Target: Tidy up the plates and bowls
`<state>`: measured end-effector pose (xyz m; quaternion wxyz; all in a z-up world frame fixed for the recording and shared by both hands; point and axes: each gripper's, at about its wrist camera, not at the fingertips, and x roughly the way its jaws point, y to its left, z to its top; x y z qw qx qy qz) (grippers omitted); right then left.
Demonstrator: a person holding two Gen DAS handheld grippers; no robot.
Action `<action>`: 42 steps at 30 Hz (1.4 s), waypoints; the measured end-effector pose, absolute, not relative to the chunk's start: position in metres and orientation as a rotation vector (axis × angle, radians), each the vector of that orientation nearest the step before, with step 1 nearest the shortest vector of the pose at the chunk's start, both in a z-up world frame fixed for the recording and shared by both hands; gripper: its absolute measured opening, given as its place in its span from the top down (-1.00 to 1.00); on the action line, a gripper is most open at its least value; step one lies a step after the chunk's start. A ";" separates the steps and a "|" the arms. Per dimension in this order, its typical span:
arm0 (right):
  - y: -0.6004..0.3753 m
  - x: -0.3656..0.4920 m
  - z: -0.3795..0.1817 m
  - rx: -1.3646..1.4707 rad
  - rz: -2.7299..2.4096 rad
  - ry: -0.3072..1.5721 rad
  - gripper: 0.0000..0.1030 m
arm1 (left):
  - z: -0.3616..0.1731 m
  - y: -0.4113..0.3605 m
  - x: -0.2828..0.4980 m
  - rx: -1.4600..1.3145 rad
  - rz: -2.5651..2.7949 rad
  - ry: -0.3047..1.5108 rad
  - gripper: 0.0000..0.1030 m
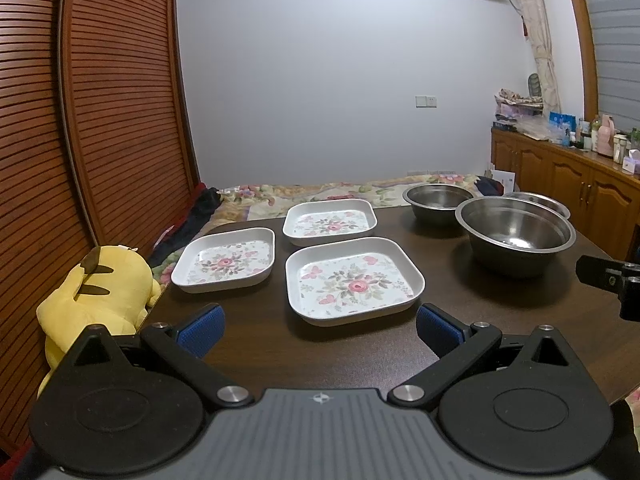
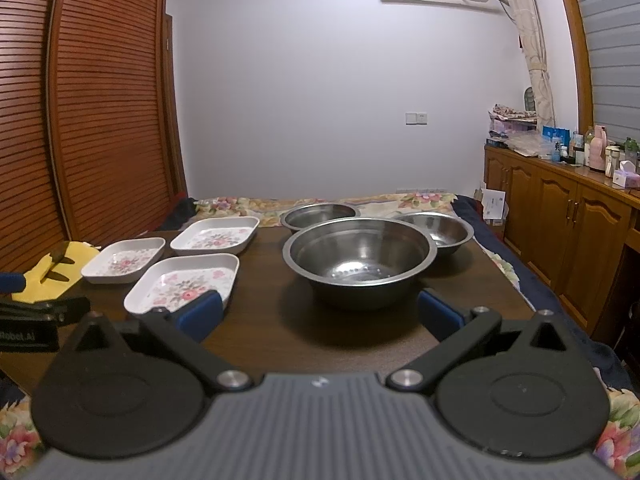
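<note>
Each claw has a grey ribbed body with a small compass-like mark at its front edge, flanked by two round black discs with triangular cut-outs. Black link arms pinned by silver screws run out to blue ribbed pads (image 1: 202, 330). In the right wrist view, the left claw (image 2: 24, 300) carries white lettering on its black side.

I see three white plates (image 1: 354, 280) with pink floral patterns on the dark brown desk (image 1: 248, 344). The bowls (image 2: 362, 256) are silver steel. Both tools carry blue pads (image 1: 202, 326).
</note>
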<state>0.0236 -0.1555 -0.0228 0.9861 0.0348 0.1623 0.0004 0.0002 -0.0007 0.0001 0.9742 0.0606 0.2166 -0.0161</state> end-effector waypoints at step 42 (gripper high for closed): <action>-0.155 0.026 -0.023 0.061 -0.006 0.325 -1.00 | -0.008 0.000 0.006 0.113 -0.049 0.480 -1.00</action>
